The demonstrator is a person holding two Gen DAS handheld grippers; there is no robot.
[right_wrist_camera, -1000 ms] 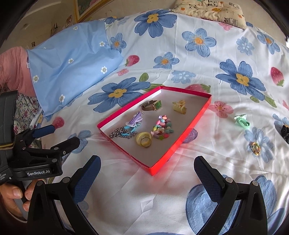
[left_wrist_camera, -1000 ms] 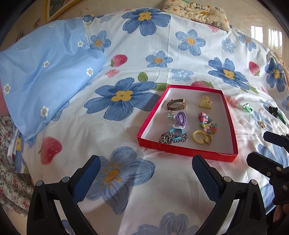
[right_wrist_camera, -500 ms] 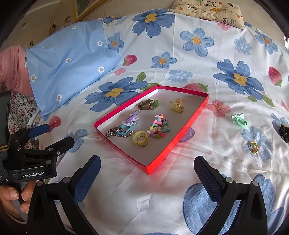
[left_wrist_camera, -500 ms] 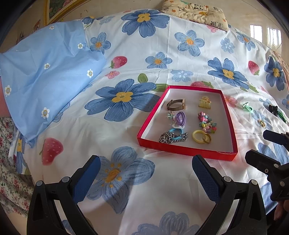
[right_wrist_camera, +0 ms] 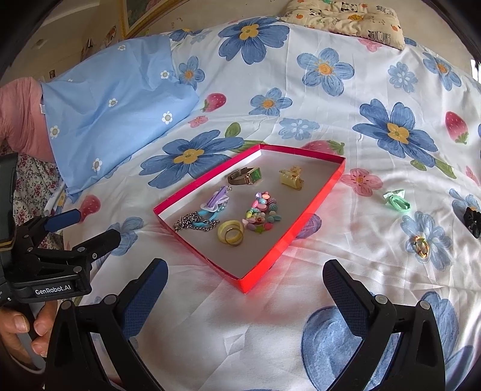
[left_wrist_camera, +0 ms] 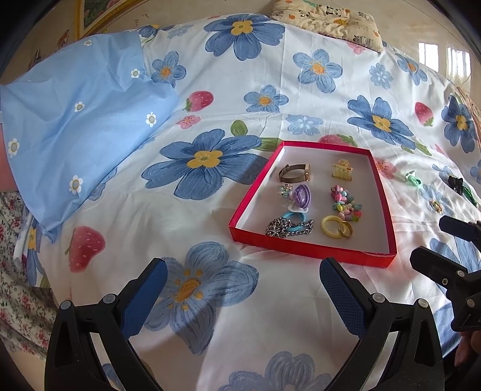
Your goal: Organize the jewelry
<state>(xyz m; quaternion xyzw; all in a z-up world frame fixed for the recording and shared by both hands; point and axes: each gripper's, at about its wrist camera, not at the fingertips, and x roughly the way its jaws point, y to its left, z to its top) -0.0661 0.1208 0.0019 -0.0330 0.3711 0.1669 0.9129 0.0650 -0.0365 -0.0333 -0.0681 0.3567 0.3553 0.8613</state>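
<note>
A shallow red tray [left_wrist_camera: 312, 255] [right_wrist_camera: 288, 237] lies on the flowered bedsheet. In it are a watch [left_wrist_camera: 294, 173], a gold clip [left_wrist_camera: 342, 170], a purple hair tie [left_wrist_camera: 300, 197], a bead bracelet [left_wrist_camera: 345, 204], a chain [left_wrist_camera: 288, 227] and yellow rings [left_wrist_camera: 336, 226]. On the sheet to the right of the tray lie a green hair tie [right_wrist_camera: 396, 201], a black item [right_wrist_camera: 472, 221] and a small gold ring [right_wrist_camera: 421, 245]. My left gripper [left_wrist_camera: 243, 281] is open and empty, short of the tray's near left corner. My right gripper [right_wrist_camera: 245, 281] is open and empty, just short of the tray's near corner.
A light blue pillow [left_wrist_camera: 75, 126] lies at the left. A patterned cushion [left_wrist_camera: 327, 15] sits at the far edge of the bed. The other gripper shows at each view's side, the right one [left_wrist_camera: 445, 255] and the left one [right_wrist_camera: 69, 237].
Both views shift very slightly; the tray sits a little lower and to the left in the right wrist view. Both grippers stay open and empty.
</note>
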